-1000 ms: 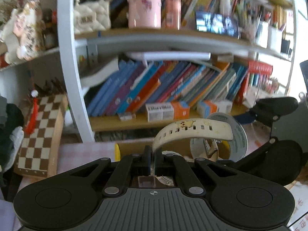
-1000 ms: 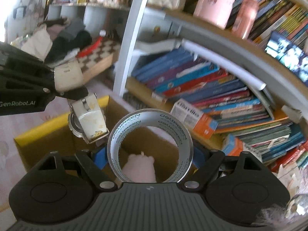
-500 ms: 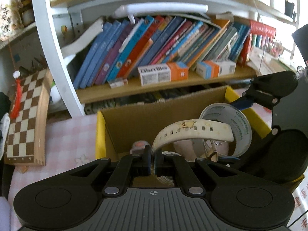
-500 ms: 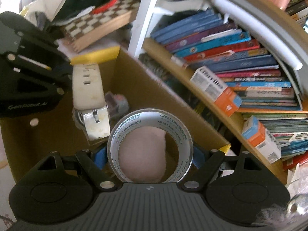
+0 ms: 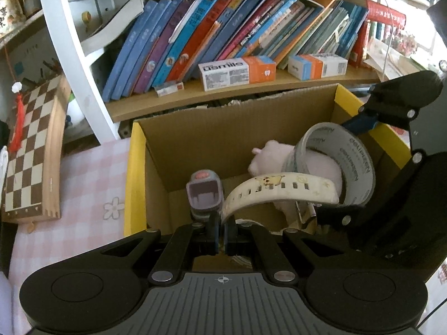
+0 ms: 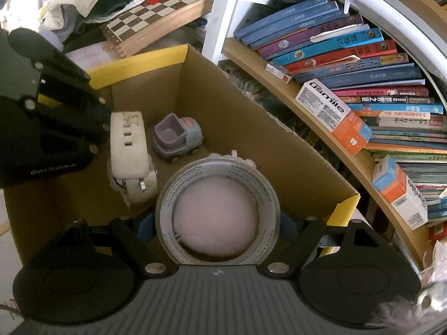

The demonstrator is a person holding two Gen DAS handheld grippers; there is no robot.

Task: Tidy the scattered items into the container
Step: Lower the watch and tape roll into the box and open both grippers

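Note:
An open cardboard box [image 5: 195, 128] with yellow flaps stands below me; it also shows in the right wrist view [image 6: 251, 128]. My left gripper [image 5: 222, 231] is shut on the strap of a cream watch [image 5: 282, 188], held over the box. The watch also shows in the right wrist view [image 6: 130, 150]. My right gripper [image 6: 218, 223] is shut on a grey tape roll [image 6: 218, 176], held over the box; the roll shows in the left wrist view [image 5: 349, 162]. Inside the box lie a pink plush toy [image 5: 268, 156] and a small purple toy car [image 6: 178, 135].
A white bookshelf with leaning books [image 5: 223, 36] and toothpaste cartons [image 5: 237, 69] stands right behind the box. A wooden chessboard [image 5: 30, 150] leans at the left. A pink checked cloth [image 5: 92, 181] covers the table. Piled clothes [image 6: 92, 5] lie beyond the chessboard.
Both grippers have tilted downward and moved over the box with the watch and the tape roll. The box interior with the plush toy and the toy car has come into view.

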